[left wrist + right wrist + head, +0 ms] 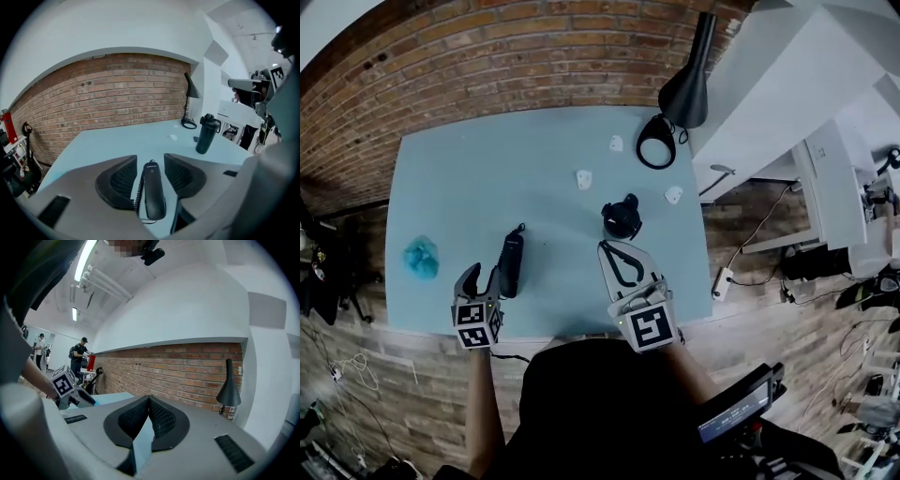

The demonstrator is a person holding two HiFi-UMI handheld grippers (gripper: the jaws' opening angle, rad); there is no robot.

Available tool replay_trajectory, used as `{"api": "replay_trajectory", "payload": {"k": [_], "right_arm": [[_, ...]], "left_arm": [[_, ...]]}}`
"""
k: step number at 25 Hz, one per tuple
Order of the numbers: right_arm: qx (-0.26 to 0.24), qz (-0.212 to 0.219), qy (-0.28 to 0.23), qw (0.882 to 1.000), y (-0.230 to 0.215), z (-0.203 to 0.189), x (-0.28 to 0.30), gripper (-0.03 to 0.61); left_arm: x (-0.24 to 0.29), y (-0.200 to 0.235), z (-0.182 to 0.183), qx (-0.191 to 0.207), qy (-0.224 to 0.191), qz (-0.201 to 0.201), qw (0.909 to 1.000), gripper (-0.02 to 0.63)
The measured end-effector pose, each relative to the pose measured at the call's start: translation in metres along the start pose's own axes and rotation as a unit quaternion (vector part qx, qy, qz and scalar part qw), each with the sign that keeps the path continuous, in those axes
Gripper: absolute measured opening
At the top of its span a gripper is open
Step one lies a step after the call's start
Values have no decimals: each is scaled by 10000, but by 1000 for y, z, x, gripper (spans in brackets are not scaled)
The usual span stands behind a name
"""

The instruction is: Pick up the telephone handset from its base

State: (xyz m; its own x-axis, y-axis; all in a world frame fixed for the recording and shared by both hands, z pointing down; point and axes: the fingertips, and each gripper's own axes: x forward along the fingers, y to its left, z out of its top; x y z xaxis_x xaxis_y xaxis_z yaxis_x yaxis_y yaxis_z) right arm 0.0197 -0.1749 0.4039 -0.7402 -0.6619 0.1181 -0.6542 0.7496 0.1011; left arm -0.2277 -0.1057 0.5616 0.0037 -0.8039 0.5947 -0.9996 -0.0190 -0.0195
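Observation:
The black telephone handset point(511, 263) lies lengthwise near the front left of the light-blue table point(534, 169), with a coiled cord along its left side point(138, 187). I cannot tell its base apart from it. My left gripper point(484, 276) is low over the table at the handset's near end. In the left gripper view the handset point(153, 190) lies between the jaws of the left gripper point(151, 160), with a gap on both sides, so this gripper is open. My right gripper point(605, 247) hovers over the front right of the table. It is shut and empty, its tips meeting in the right gripper view point(149, 400).
A black shaker bottle point(622, 217) stands mid-table, just beyond the right gripper. A black desk lamp point(684, 89) with a ring base point(656, 142) is at the far right corner. Three small white pieces point(584, 178) lie scattered. A blue crumpled thing point(422, 256) sits at the left edge.

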Motion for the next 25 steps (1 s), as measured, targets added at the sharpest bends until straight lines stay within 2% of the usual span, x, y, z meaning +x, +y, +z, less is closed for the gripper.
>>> {"api": "replay_trajectory", "payload": {"k": [2,5,7,11,13,16,21,25], "right_arm": [[32,-61,27,10000,-8,-4,-2,8],[87,-164,21,9998,-18,-8,-6,8],[98,-221,42,9997,-24,-9,-7,8],[107,-301,52,9995,-33,-11,-7,8],[100,-336,57,9994,-37,-11,-6,8],[82,-347,93,9993,-40,-12,-4,8],[71,-367,189,9991,-41,-16,-3,8],[87,-436,216,9988,-44,-19,-2,8]], "left_arm": [[14,-4,-8,4,245,-87,9997,250],[35,-10,-19,26,555,-194,9983,254],[48,-13,-29,-8,767,-275,9967,293],[69,-12,-46,-152,1063,-260,9939,294],[79,-10,-54,-176,1236,-258,9918,330],[91,-7,-65,-5,1446,-216,9893,330],[110,-9,-83,-142,1689,-337,9850,330],[118,-9,-95,-108,1897,-334,9812,330]]}}
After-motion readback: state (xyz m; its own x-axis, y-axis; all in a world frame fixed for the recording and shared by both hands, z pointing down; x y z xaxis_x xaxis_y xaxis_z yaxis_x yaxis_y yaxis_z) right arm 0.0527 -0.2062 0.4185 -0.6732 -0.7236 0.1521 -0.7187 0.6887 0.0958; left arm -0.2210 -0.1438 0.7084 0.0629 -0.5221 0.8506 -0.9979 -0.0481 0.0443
